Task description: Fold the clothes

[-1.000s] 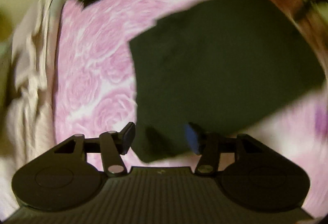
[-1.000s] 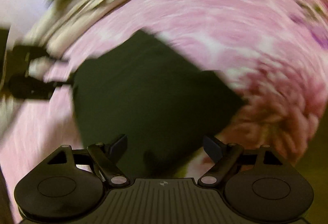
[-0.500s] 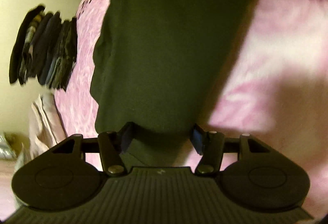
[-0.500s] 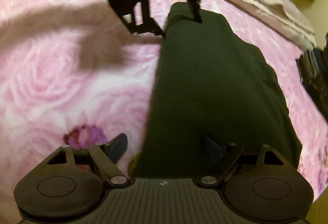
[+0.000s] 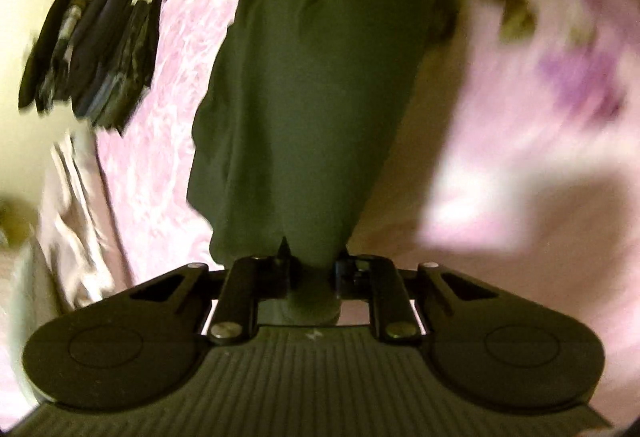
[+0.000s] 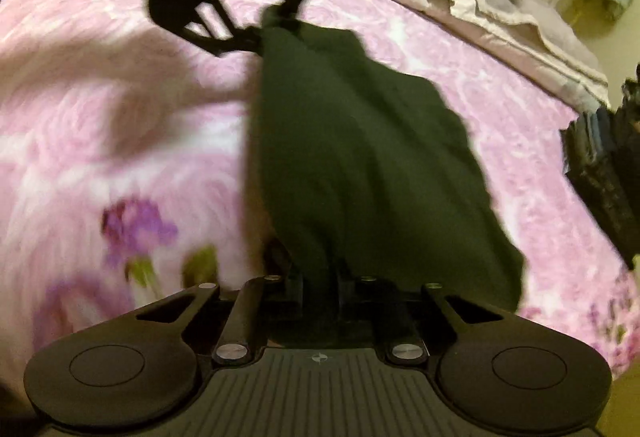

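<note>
Left claw [image 5: 312, 269]: jaws have just been closing, now pinched on one end of the dark green cloth [image 5: 316, 97]. Fabric bunches betw. the fingers and runs straight ahead from them, widening as it goes. Pink rose-print bedspread [image 5: 168, 165] lies under and on both sides of the cloth. Ahead and to the left of this claw, a stack of dark folded clothes [image 5: 92, 57] at the bed's edge, w/ pale crumpled bedding [image 5: 72, 229] nearer, also on the left.

Right claw [image 6: 320, 289]: jaws also have just been closing, now clamped on the opposite end of the same cloth. From here the cloth stretches ahead and slightly left, up to the other claw at the far end, which grips it there. Its right edge hangs loose and wavy to the right of the fingers. Purple flower print on the bedspread sits left of this claw. Pics blurred, so finer folds can't be made out.
</note>
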Demonstrator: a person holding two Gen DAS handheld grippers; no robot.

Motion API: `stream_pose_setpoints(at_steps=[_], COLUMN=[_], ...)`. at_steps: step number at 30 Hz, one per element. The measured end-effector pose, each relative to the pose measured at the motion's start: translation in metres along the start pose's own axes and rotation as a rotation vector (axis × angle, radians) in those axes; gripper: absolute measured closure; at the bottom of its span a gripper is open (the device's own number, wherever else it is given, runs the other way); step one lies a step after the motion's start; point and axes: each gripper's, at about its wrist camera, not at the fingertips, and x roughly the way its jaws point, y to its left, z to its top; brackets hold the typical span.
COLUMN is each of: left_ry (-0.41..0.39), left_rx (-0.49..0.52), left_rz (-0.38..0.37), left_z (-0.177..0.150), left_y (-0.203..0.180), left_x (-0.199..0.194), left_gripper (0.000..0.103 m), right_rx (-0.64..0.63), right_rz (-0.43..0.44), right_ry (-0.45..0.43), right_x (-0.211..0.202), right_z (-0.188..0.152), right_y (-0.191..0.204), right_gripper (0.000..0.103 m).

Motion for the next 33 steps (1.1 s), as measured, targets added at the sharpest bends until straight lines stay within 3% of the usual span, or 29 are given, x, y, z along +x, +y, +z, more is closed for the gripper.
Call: stream_pose_setpoints(at_steps=[4,8,11,14,16,17,26,27,28,30,33], left_ry=[0.042,0.093,0.135,0.175,0.184,0.185,0.141,0.140,0.140,0.145,0.158], left_rx=[-0.193,-0.397,-0.533,-0.626,-0.659,-0.669,-0.767,-0.764,-0.765,-0.780,-0.780], left_rz=[-0.080,-0.112,-0.110,-0.081,-0.059,-0.050,0.017,0.026,0.034,0.054,0.090], left_z=[0.044,0.101,0.133,0.143,0.141,0.140,0.134,0.135,0.135,0.137,0.147], left_y=[-0.028,-0.051,-0.066,-0.074,-0.077,-0.079,-0.088,-0.089,-0.089,-0.091,-0.094], left_x=[-0.039,-0.053,-0.054,-0.049,-0.047,-0.046,-0.045,-0.046,-0.047,-0.048,-0.051], left_gripper=[0.089,0.089,0.089,0.089,0.089,0.089,0.089,0.089,0.089,0.089,0.089], right_rx=[-0.132,-0.242,-0.305,-0.374,-0.398,-0.408,-0.539,-0.566,-0.597,-0.657,-0.731], right_rz=[0.020,0.052,0.078,0.064,0.050,0.043,-0.057,-0.069,-0.082,-0.107,-0.105], right_ry=[0.022,0.047,0.046,0.024,-0.007,-0.024,-0.143,-0.150,-0.155,-0.146,-0.160], right_x=[-0.027,-0.032,-0.031,-0.026,-0.026,-0.027,-0.004,0.001,0.006,0.019,0.028], right_z=[-0.036,-0.074,-0.102,-0.120,-0.127,-0.131,-0.156,-0.158,-0.159,-0.162,-0.169], right_y=[-0.024,-0.046,-0.058,-0.053,-0.046,-0.042,-0.004,-0.002,-0.001,-0.001,-0.016], right_gripper=[0.090,0.090,0.090,0.086,0.026,0.019,0.020,0.025,0.041,0.064,0.078])
